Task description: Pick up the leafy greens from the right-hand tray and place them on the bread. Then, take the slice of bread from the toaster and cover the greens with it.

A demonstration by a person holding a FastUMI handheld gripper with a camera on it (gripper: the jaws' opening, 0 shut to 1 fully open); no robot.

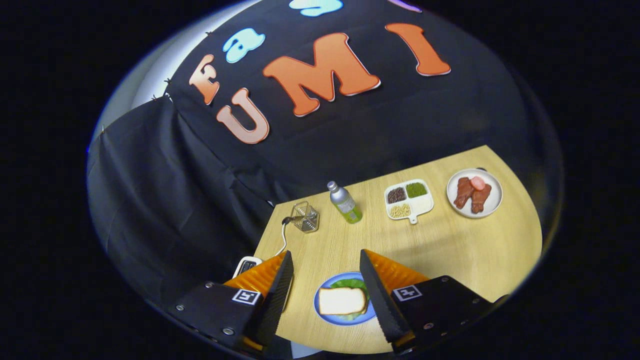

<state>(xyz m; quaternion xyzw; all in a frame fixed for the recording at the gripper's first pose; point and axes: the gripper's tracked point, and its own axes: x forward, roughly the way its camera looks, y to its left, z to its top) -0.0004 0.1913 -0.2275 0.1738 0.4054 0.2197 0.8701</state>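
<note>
The tool (325, 265) is spread wide with nothing between its two fingers (280, 285), hanging above the near edge of the tabletop (465, 250). Down between the fingers, close to that near edge, lies a blue plate (320, 306). On it sits a slice of bread (342, 301), pale with a light tan crust, lying flat. Leafy greens (350, 283) poke out from under it along the far side and the right side, a ruffled green fringe, so the slice covers most of them. Whether another slice lies beneath the greens cannot be told.

Just beside the left finger, at the left edge of the tabletop, is a small white device with a dark face (246, 265); a white cord (284, 240) runs from it toward the far left corner. There stands a wire toaster rack (305, 216), with no bread in it that can be made out. Right of it, near the far edge, a small bottle (345, 202) with a grey cap and green lower half stands upright. Further right is a white tray (422, 204) with compartments holding dark, green and pale beans. Near the far right corner a white plate (492, 197) carries reddish-brown pieces of meat (471, 194).
</note>
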